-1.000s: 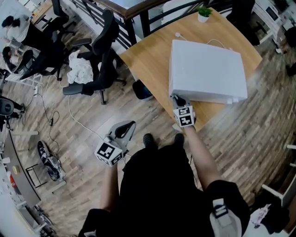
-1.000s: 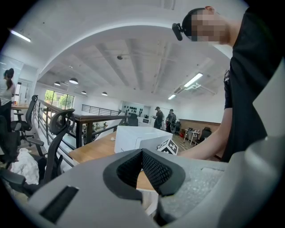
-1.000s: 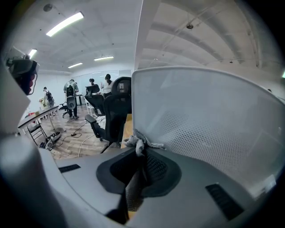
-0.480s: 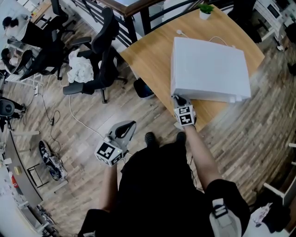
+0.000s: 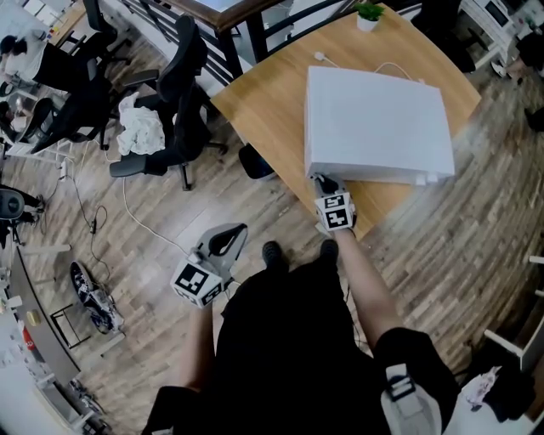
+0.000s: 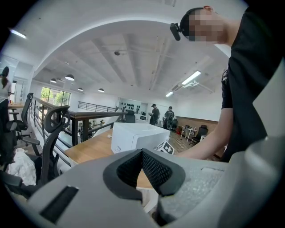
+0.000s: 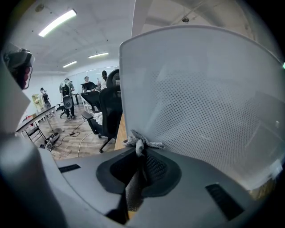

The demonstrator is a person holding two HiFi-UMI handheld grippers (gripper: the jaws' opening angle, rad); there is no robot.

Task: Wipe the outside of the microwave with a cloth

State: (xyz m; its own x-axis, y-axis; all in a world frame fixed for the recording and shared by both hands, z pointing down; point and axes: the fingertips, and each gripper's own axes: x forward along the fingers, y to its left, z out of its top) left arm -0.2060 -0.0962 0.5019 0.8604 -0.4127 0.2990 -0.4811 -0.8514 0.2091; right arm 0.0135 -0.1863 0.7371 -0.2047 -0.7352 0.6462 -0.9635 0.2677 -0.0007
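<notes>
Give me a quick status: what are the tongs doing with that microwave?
Right tongs shut on grey cloth, at the microwave's perforated wall. Left tongs shut, empty, held over the floor. Nothing in the way.

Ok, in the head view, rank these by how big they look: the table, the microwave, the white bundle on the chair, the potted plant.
1. table, by its whole outline
2. microwave
3. white bundle
4. potted plant, clearly smallest

The bundle sits lower, farther from the camera, so it may look smaller than it is.

Tongs (image 7: pixel 142 156) pinching grey cloth (image 7: pixel 138 143), white microwave (image 7: pixel 200 102) close
</notes>
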